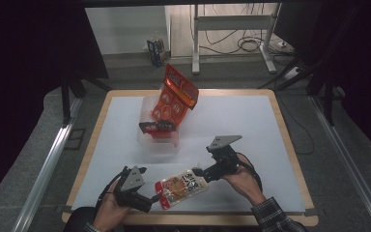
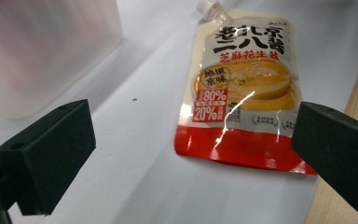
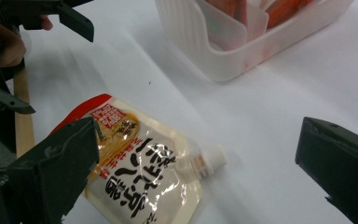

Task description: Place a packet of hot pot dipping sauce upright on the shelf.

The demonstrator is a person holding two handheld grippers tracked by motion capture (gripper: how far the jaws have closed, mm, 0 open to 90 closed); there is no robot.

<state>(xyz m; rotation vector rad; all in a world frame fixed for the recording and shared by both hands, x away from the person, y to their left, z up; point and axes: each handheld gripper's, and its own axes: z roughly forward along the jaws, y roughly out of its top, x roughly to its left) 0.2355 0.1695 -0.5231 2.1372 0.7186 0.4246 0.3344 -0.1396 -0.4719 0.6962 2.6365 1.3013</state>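
Sauce pouch (image 1: 181, 186) flat on worktop (image 1: 251, 125) between left gripper (image 1: 155, 197) and right gripper (image 1: 199, 172); both jaws spread wide, gripping nothing. White bin (image 1: 158, 143) behind.

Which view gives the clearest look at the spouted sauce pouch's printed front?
The left gripper view: the sauce pouch lies flat, upright to the camera, label sharp from cap to red base. The right gripper view shows it upside down, partly behind a jaw. The high view shows it small, between both grippers.

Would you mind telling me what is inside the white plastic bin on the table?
The white plastic bin holds red snack packets standing upright, leaning above its rim. Its frosted walls hide their lower ends and anything beneath.
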